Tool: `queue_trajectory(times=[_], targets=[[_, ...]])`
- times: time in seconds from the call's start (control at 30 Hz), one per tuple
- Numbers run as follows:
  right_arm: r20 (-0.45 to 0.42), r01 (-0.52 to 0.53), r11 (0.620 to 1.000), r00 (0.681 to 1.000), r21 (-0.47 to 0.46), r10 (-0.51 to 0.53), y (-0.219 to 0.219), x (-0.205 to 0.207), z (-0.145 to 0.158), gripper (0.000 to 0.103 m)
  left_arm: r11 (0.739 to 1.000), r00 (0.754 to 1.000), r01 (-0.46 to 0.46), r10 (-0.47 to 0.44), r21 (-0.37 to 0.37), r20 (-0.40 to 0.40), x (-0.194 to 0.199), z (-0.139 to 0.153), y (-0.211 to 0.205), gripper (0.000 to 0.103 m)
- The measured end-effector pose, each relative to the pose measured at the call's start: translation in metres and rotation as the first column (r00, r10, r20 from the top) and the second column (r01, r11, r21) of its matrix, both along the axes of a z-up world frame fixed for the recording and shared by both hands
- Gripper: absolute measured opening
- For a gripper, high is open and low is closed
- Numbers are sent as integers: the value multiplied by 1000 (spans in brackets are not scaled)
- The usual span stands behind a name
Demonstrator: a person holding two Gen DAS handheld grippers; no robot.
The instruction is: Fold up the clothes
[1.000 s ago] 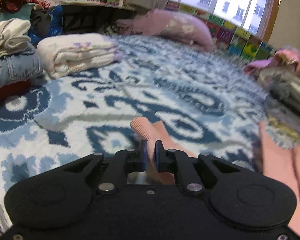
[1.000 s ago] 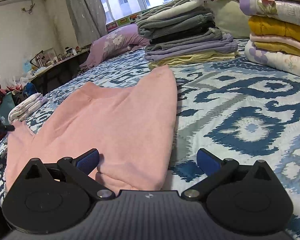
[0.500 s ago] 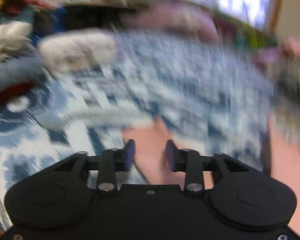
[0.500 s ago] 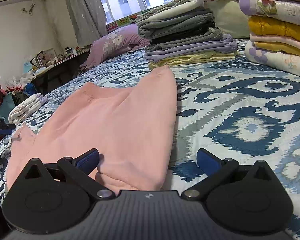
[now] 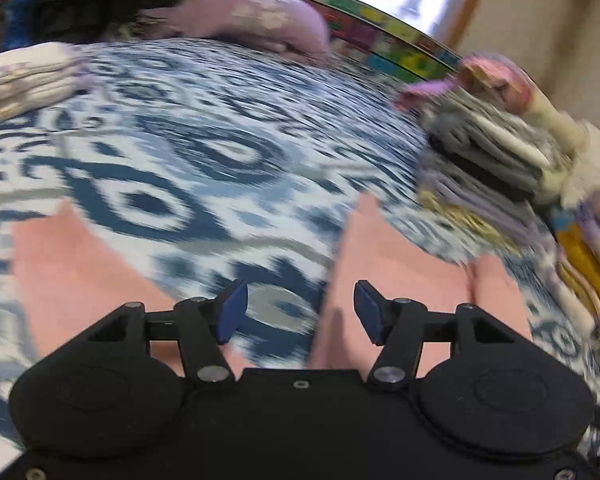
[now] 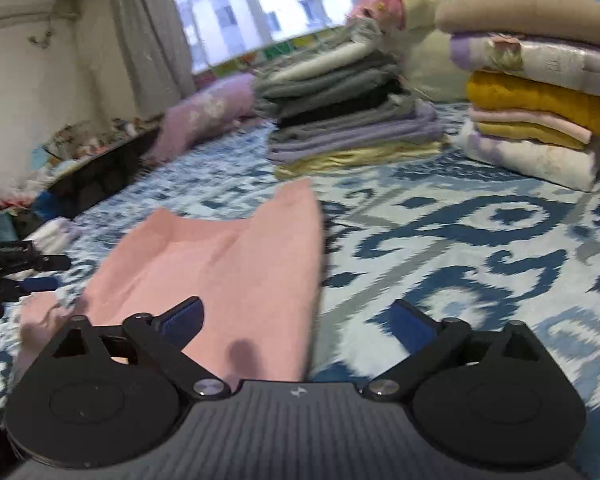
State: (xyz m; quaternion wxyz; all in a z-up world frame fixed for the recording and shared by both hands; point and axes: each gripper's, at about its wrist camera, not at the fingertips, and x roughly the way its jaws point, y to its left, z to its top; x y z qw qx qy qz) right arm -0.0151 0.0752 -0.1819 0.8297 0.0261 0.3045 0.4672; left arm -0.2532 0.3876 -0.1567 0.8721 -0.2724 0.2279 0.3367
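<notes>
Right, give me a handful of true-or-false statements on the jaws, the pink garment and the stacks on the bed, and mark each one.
1. The left gripper has its jaws open with nothing between them. True.
2. The right gripper is clamped on the pink garment. False: its jaws stand wide apart, and the garment lies flat on the bedspread.
3. The pink garment is already on the grey and lilac stack. False: it lies spread in front of that stack.
4. A mustard-yellow piece sits in the stack to the right of the grey one. True.
5. A pink pillow lies near the window. True.
</notes>
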Motion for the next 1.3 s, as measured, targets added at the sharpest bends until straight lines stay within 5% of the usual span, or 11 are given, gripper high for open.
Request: queue_trajectory(times=[0.17, 0.33, 0.77, 0.83, 1.0, 1.3], targets=[[-43, 8, 995, 999, -95, -13, 33, 31, 6, 90, 999, 999, 41, -41, -20, 0, 8, -10, -4, 58], [-61, -22, 989, 998, -144, 13, 78, 71, 13, 63, 996, 999, 31, -28, -81, 33, 3, -17, 6, 58], [-84, -38, 978, 996, -204, 21, 139, 117, 16, 52, 991, 998, 32, -26, -130, 50, 4, -24, 13, 58], [-89, -63, 978, 995, -200, 46, 144, 118, 15, 30, 991, 998, 28, -22, -133, 52, 3, -25, 15, 58], [6, -87, 967, 996, -239, 91, 153, 104, 21, 10, 991, 999, 25, -18, -134, 52, 2, -26, 16, 58], [56, 29, 986, 998, -167, -20, 109, 105, 43, 9, 991, 998, 33, -26, -128, 55, 2, -24, 15, 58]])
